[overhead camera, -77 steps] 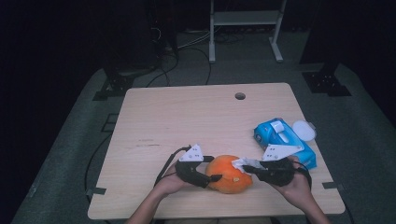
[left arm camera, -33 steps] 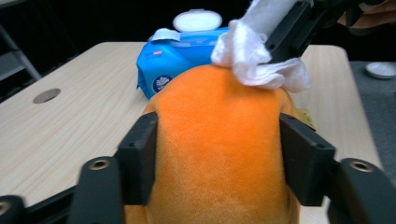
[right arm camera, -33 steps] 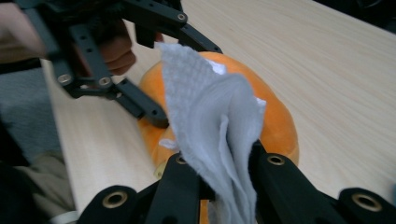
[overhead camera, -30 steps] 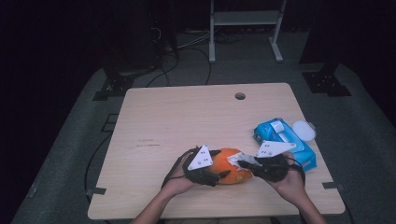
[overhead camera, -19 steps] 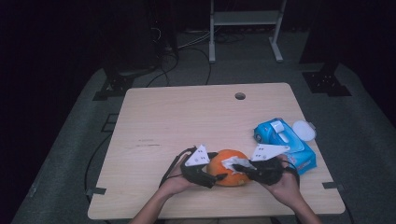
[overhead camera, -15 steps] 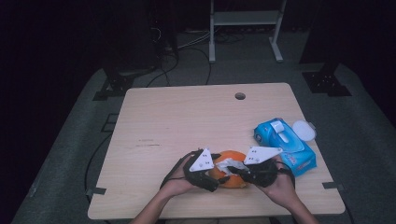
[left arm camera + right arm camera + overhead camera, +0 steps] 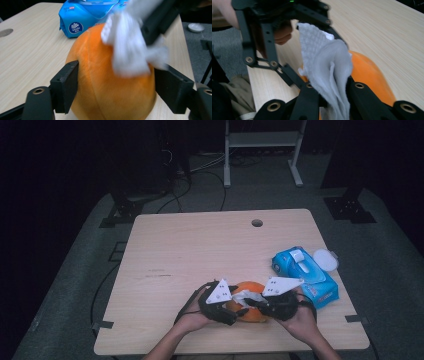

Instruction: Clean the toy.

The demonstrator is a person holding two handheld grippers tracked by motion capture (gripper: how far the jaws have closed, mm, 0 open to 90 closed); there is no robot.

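Two grippers meet at the near edge of the table (image 7: 165, 240), right of its middle, where an orange plush ball (image 7: 250, 292) sits. From the high view, your left gripper (image 7: 235, 312) is at the ball's left side and your right gripper (image 7: 248, 301) holds a white wipe (image 7: 247, 295) on its top. A blue wipes pack (image 7: 305, 275) lies near the right edge, lid open.

Looking along the left gripper (image 7: 117, 87), its jaws have just been closing and now press both sides of the ball (image 7: 105, 82), steadying it. The wipe (image 7: 130, 50) is blurred against the ball's upper surface.

Looking along the right gripper (image 7: 332, 95), its jaws pinch the wipe (image 7: 327, 65) tightly, with the ball (image 7: 367, 72) beneath.

Judging from this, you have drawn the wipe and are mid-wipe; how much surface remains is unclear.
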